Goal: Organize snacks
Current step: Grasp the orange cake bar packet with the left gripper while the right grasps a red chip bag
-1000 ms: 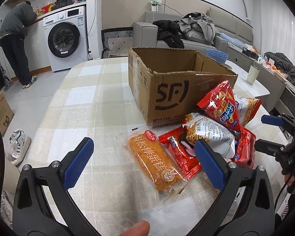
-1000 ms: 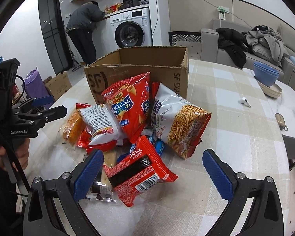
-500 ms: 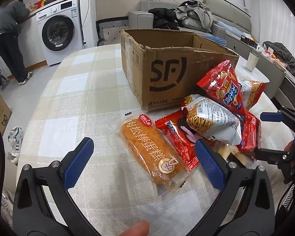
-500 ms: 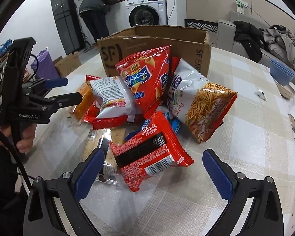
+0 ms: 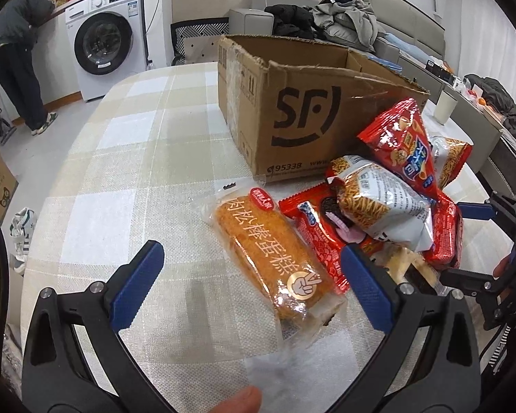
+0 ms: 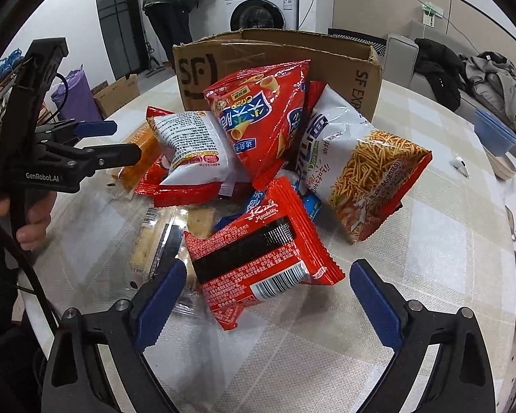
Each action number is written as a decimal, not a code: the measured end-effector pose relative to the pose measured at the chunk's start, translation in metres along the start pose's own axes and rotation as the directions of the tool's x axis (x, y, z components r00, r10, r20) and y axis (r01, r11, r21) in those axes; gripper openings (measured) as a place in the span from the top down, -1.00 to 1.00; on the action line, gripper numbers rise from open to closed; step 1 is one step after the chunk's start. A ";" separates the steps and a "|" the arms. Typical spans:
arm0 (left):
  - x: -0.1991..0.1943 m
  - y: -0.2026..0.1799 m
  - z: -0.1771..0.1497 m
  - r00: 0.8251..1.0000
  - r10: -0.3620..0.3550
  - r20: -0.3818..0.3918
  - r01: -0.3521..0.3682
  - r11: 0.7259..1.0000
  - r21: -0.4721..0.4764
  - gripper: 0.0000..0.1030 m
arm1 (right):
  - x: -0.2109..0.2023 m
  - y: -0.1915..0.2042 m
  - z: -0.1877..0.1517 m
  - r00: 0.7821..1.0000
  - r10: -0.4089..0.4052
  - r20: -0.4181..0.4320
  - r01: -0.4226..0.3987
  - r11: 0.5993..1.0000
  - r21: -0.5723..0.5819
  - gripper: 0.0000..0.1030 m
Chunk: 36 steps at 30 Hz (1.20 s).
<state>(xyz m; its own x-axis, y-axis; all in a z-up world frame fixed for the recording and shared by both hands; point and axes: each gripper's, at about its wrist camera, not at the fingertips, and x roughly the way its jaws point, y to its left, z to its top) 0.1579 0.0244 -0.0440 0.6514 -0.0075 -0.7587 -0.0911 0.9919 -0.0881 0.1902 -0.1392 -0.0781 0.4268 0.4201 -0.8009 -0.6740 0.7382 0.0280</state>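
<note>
A heap of snack packets lies on the checked tablecloth in front of an open cardboard box [image 5: 309, 113]. My left gripper [image 5: 251, 251] is open, just above an orange cake packet [image 5: 268, 254] whose near end lies between its fingers. Beside it are a red cookie packet [image 5: 316, 227] and a white bag of noodle snacks [image 5: 382, 206]. My right gripper [image 6: 268, 268] is open with its jaws closing. A red biscuit packet [image 6: 258, 251] lies between its fingers, and the pads do not press on it. A red chips bag [image 6: 261, 120] leans on the box [image 6: 275, 48].
A clear cracker pack [image 6: 158, 241] lies left of the red biscuit packet. Blue bowls [image 6: 495, 134] and an earbud [image 6: 461, 165] sit at the table's right. A cup [image 5: 445, 105] stands behind the box. A person [image 5: 13, 55] bends by the washing machine.
Both grippers have sunk toward the snack heap and tipped further down, so the packets look larger. The right fingers stand slightly closer together. No packet has moved.
</note>
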 end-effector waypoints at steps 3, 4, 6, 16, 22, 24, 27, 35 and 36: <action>0.008 0.005 0.000 1.000 -0.001 -0.015 0.000 1.000 -0.026 -0.98 | 0.000 0.001 0.003 1.000 -0.013 0.009 0.013 1.000 0.000 -0.89; 0.010 0.007 0.001 1.000 -0.002 -0.022 0.001 1.000 -0.031 -0.98 | -0.001 0.001 0.003 1.000 -0.020 0.016 0.020 1.000 0.000 -0.87; 0.014 0.009 0.002 1.000 -0.001 -0.027 0.000 0.999 -0.037 -0.98 | -0.002 0.001 0.004 0.999 -0.018 0.034 0.019 1.000 -0.008 -0.73; 0.026 0.014 0.002 0.999 0.009 -0.033 -0.010 1.000 -0.029 -0.98 | -0.001 0.010 0.004 0.999 -0.006 0.039 0.008 0.999 -0.044 -0.44; 0.024 0.013 -0.001 0.999 0.006 -0.035 -0.007 0.999 -0.034 -0.98 | -0.010 0.012 0.002 0.996 0.026 0.083 -0.020 0.997 -0.074 -0.01; 0.023 0.012 -0.003 0.999 0.008 -0.036 -0.009 0.999 -0.032 -0.98 | -0.012 0.011 0.003 0.996 0.032 0.087 -0.026 0.997 -0.070 -0.01; 0.022 0.012 -0.007 0.999 0.005 -0.039 -0.007 0.999 -0.034 -0.98 | -0.014 0.009 0.003 0.995 0.032 0.095 -0.026 0.998 -0.064 -0.01; 0.030 0.014 -0.007 0.997 -0.030 -0.071 0.023 0.996 -0.091 -0.98 | -0.026 0.011 0.004 0.988 0.062 0.142 -0.053 0.996 -0.067 -0.01; 0.032 0.014 -0.007 0.997 -0.016 -0.077 0.010 0.996 -0.089 -0.98 | -0.027 0.011 0.004 0.988 0.063 0.143 -0.054 0.996 -0.067 -0.01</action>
<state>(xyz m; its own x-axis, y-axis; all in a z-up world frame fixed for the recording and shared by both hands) 0.1720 0.0371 -0.0740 0.5932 -0.0335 -0.8043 -0.1514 0.9767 -0.1524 0.1740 -0.1397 -0.0539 0.4655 0.5369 -0.7036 -0.7348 0.6776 0.0309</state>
